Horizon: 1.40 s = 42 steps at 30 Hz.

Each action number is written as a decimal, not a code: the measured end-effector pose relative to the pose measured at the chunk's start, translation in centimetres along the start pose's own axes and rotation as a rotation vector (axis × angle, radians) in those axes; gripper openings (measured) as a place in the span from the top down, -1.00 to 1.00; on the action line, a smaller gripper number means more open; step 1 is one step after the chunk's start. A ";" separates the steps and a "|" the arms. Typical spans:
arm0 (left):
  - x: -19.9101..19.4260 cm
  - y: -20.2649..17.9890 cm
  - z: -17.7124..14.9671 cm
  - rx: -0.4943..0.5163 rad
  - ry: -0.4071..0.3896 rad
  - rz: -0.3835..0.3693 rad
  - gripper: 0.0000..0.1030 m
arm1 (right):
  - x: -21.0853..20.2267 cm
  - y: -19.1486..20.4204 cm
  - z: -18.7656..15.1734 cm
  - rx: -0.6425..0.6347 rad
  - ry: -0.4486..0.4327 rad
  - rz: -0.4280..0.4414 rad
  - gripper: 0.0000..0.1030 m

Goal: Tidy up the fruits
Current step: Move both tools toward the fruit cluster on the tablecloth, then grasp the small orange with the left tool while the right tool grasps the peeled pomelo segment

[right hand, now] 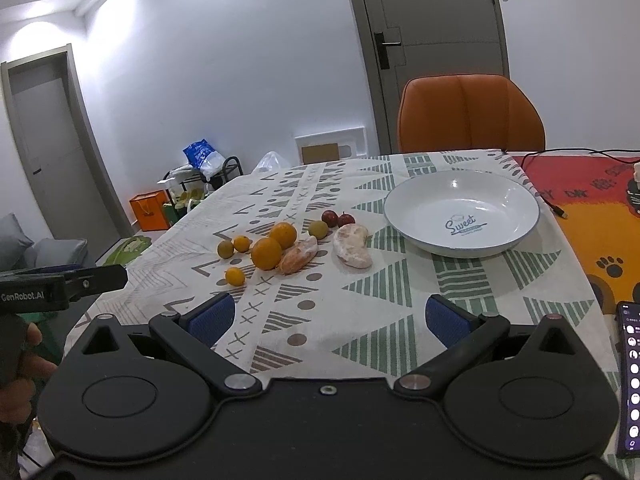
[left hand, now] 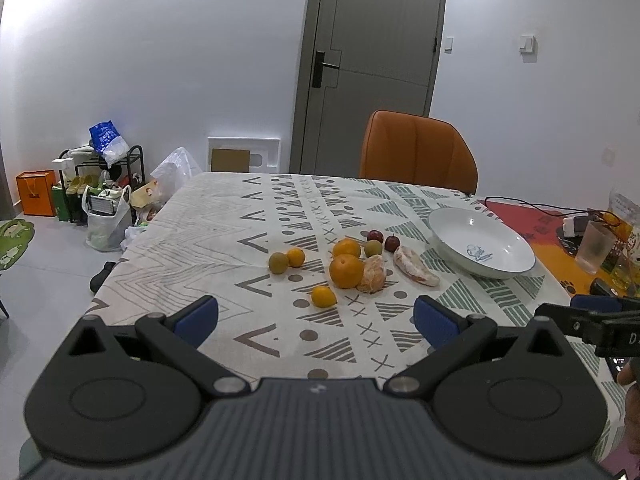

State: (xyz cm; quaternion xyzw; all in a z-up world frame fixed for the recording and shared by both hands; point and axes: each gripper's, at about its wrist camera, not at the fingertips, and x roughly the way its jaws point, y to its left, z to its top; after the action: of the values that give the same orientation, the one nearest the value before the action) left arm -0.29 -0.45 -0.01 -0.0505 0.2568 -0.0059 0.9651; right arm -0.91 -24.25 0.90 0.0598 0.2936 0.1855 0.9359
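Left gripper (left hand: 316, 322): fills the bottom of the left wrist view; jaws spread wide, blue pads (left hand: 198, 320) apart, nothing between them but patterned cloth.
Right gripper (right hand: 328, 320): bottom of the right wrist view; jaws likewise wide and empty, over the tablecloth (right hand: 360, 320).
Near edges: the other gripper pokes in at the right edge of the left view and at the left edge of the right view; a lit phone (right hand: 630, 380) lies at lower right of the right view.
Fruit cluster: mid-frame in both views, ahead of the jaws and apart from them.
Large oranges: one (left hand: 346, 271) with a second (left hand: 347, 248) just behind it.
Small oranges: one nearest the camera (left hand: 323, 297), another (left hand: 296, 257) beside a greenish fruit (left hand: 278, 263).
Peeled pieces: a peeled orange (left hand: 372, 274) touching the big orange; a pale pomelo wedge (left hand: 414, 267) to its right.
Back row: a green fruit (left hand: 373, 248) and two dark red fruits (left hand: 375, 236).
Bowl (right hand: 516, 236): white, empty, right of the fruit, upper right of centre.
Behind: orange chair (left hand: 416, 152), grey door (left hand: 372, 60).
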 end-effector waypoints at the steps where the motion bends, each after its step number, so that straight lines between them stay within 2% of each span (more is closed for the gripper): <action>1: 0.0 0.0 0.0 0.001 -0.001 0.000 -1.00 | 0.0 0.0 0.0 -0.001 0.000 0.000 -1.00; 29: -0.1 -0.3 -0.2 0.009 -0.011 -0.013 -1.00 | 0.2 -0.3 -0.5 -0.002 0.010 0.003 -1.00; 42: 2.9 0.8 -0.4 -0.059 -0.010 0.003 -0.92 | 3.2 -1.1 -0.4 -0.007 0.022 0.020 -1.00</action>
State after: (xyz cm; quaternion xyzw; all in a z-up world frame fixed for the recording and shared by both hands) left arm 2.05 0.23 -1.89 -0.0784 0.2520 0.0032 0.9645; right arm 1.65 -24.08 -1.37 0.0572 0.3023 0.1964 0.9310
